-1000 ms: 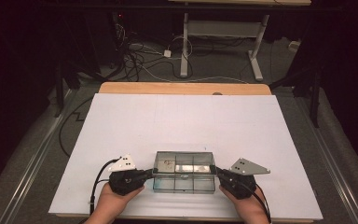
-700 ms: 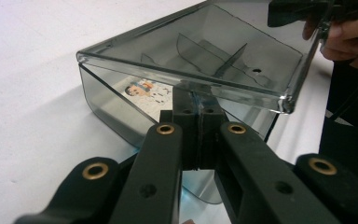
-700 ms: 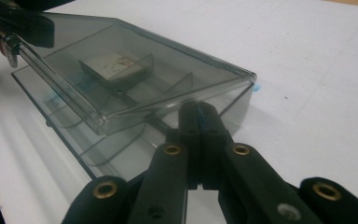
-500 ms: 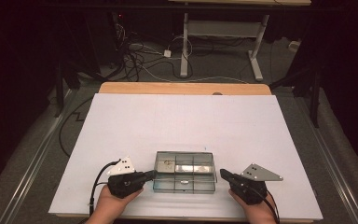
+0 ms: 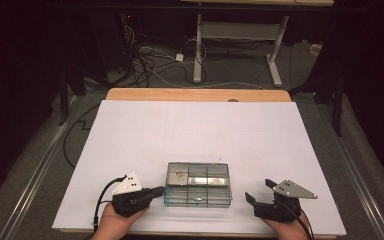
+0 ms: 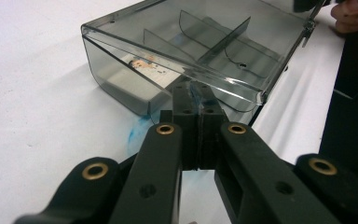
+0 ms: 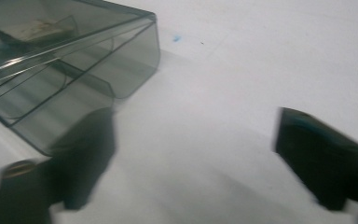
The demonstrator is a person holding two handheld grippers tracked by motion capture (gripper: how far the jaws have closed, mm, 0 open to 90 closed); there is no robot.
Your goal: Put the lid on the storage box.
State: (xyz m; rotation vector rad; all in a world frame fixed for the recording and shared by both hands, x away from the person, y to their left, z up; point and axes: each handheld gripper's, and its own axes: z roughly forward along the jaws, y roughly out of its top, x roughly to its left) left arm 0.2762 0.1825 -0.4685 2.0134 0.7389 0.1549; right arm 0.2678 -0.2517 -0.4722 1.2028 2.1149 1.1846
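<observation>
Jaws pressed together on the left gripper (image 5: 156,190), tips at the near-left edge of the smoky clear box (image 5: 198,184); jaws just spread wide on the right gripper (image 5: 260,190), nothing between them.

Sits near the front of the white surface (image 5: 195,130), lid (image 6: 177,51) slightly raised over dividers and a small printed item (image 6: 142,64) in one compartment. Seems a moment of release on the right, with the left tips against the lid seam. Best to keep the left tips steady at the seam, lift gently so the light box neither slides nor tips, and bring the right jaws back squarely onto the box wall (image 7: 135,60) before prying further.
</observation>
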